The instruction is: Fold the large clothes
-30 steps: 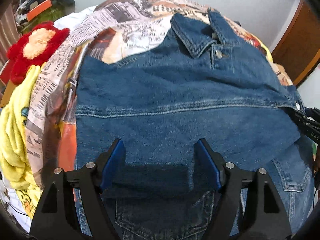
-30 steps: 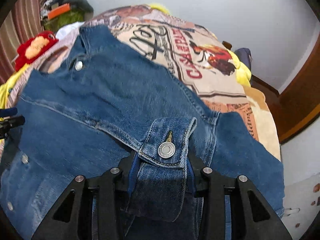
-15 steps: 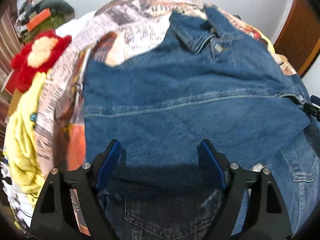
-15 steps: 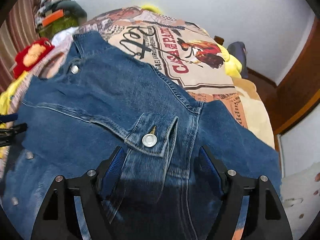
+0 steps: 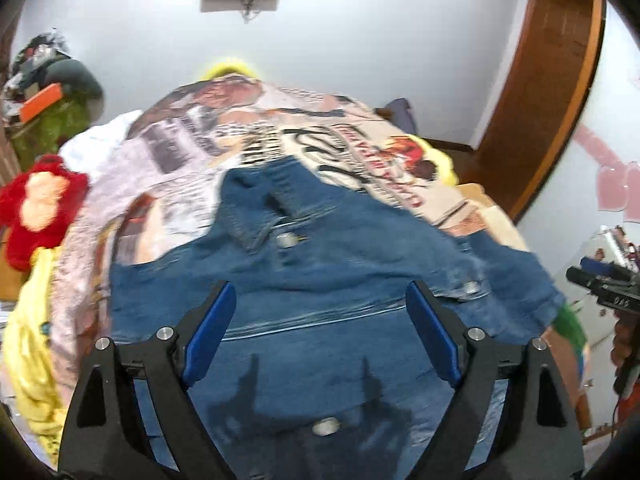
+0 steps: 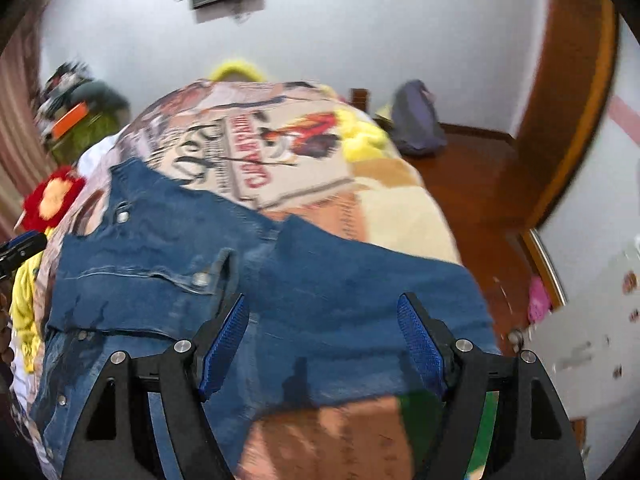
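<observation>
A blue denim jacket [image 5: 320, 276] lies on the printed bedspread [image 5: 192, 148], collar at the far end and both sleeves folded across its body. It also shows in the right wrist view [image 6: 304, 292]. My left gripper [image 5: 322, 336] is open and empty, raised above the jacket's middle. My right gripper [image 6: 322, 346] is open and empty, above the jacket's right near edge. The folded sleeve cuff with a metal button [image 6: 200, 278] lies flat to its left. The right gripper shows at the right edge of the left wrist view [image 5: 600, 280].
A red plush toy [image 5: 38, 208] and yellow cloth [image 5: 32, 352] lie at the bed's left side. A green pile with an orange box [image 5: 44, 100] stands far left. A wooden door frame [image 5: 552, 80] is at the right, a grey bag [image 6: 416, 120] behind the bed.
My right gripper has let go of the sleeve cuff, which now lies flat on the jacket. Both grippers have lifted and pulled back from the jacket, tilting up toward the wall.
</observation>
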The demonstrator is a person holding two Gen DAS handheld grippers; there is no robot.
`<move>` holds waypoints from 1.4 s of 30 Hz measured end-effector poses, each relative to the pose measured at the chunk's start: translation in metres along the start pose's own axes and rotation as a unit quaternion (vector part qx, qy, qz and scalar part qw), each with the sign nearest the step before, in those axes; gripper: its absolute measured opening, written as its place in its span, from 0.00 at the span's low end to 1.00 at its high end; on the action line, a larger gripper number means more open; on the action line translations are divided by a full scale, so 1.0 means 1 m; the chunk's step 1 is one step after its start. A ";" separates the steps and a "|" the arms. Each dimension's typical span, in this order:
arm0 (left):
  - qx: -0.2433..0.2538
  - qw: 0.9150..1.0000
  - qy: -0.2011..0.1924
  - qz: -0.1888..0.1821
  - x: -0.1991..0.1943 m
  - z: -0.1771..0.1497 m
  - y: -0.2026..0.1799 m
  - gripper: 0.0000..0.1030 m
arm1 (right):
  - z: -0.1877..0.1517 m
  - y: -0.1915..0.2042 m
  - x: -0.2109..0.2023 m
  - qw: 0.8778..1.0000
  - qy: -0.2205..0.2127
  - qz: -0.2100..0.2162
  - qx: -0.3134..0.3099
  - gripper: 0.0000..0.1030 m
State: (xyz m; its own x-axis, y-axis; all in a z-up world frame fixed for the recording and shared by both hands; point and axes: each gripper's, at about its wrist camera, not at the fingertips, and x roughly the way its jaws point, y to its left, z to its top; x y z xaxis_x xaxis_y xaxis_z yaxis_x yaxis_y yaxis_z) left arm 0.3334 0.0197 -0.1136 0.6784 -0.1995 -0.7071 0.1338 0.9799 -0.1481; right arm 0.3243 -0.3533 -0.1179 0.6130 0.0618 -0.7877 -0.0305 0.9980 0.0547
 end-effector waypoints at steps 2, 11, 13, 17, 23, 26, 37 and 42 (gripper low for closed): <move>0.008 1.000 0.008 -0.008 0.010 0.000 -0.012 0.85 | -0.008 -0.021 -0.001 1.000 0.007 -0.012 0.021 0.73; 0.038 0.995 0.088 -0.034 0.075 -0.021 -0.052 0.85 | -0.048 -0.102 0.034 0.987 0.086 -0.020 0.135 0.73; 0.039 0.993 0.106 -0.037 0.088 -0.028 -0.056 0.85 | -0.054 -0.117 0.043 0.980 0.097 -0.009 0.171 0.73; 0.036 0.990 0.132 -0.039 0.107 -0.038 -0.059 0.85 | -0.068 -0.145 0.062 0.959 0.112 0.032 0.259 0.73; 0.038 0.990 0.131 -0.034 0.112 -0.045 -0.062 0.85 | -0.075 -0.166 0.074 0.933 0.088 0.076 0.341 0.73; 0.036 0.990 0.135 -0.036 0.112 -0.044 -0.061 0.85 | -0.071 -0.170 0.083 0.926 0.085 0.081 0.358 0.71; 0.031 0.992 0.113 -0.041 0.083 -0.033 -0.056 0.85 | -0.052 -0.164 0.089 0.934 0.074 0.040 0.346 0.20; 0.019 0.995 0.086 -0.040 0.060 -0.024 -0.049 0.85 | -0.035 -0.150 0.051 0.943 0.011 0.042 0.330 0.15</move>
State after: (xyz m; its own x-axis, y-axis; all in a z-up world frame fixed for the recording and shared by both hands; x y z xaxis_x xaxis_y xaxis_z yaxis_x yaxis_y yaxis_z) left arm 0.3503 -0.0401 -0.1660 0.5316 -0.2724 -0.8020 0.2129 0.9594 -0.1848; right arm 0.3330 -0.4998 -0.1879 0.6135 0.1486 -0.7756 0.4233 0.7673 0.4818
